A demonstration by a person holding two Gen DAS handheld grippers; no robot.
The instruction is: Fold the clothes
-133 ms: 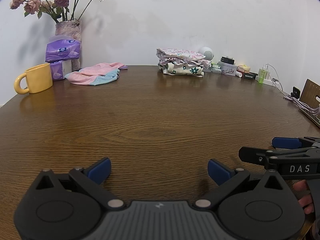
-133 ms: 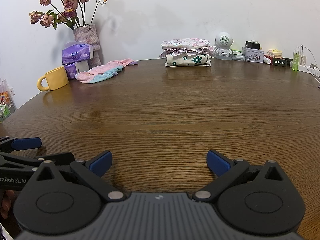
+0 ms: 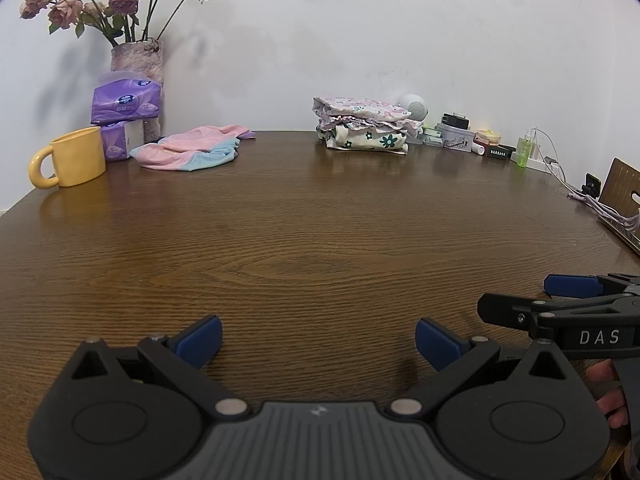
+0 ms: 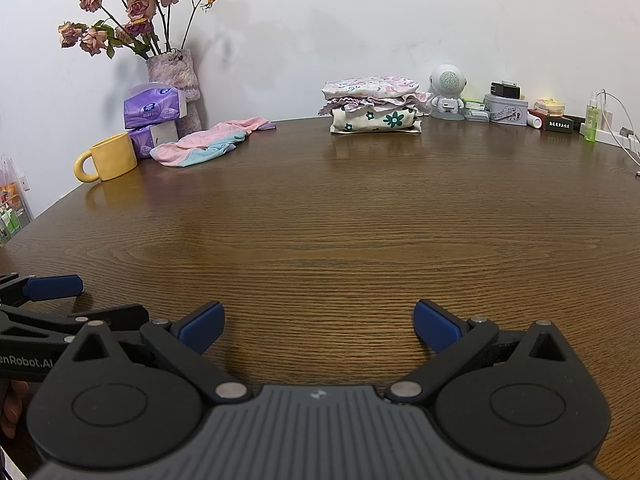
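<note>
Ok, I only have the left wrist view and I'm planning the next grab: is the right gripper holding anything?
Observer: No. The right gripper is open, with only bare table between its fingers.
Operator: And what's half hidden behind the folded clothes?
Observer: A small white robot figure, standing upright beside the stack.

A lived-in home, going by the wooden table (image 4: 320,220) against a plain white wall. Far ahead and left of the tongs stand a vase (image 4: 176,80) of dried roses, tissue packs (image 4: 154,108) and a yellow mug (image 4: 112,158); far ahead and right, toiletries and chargers (image 4: 560,114).
</note>
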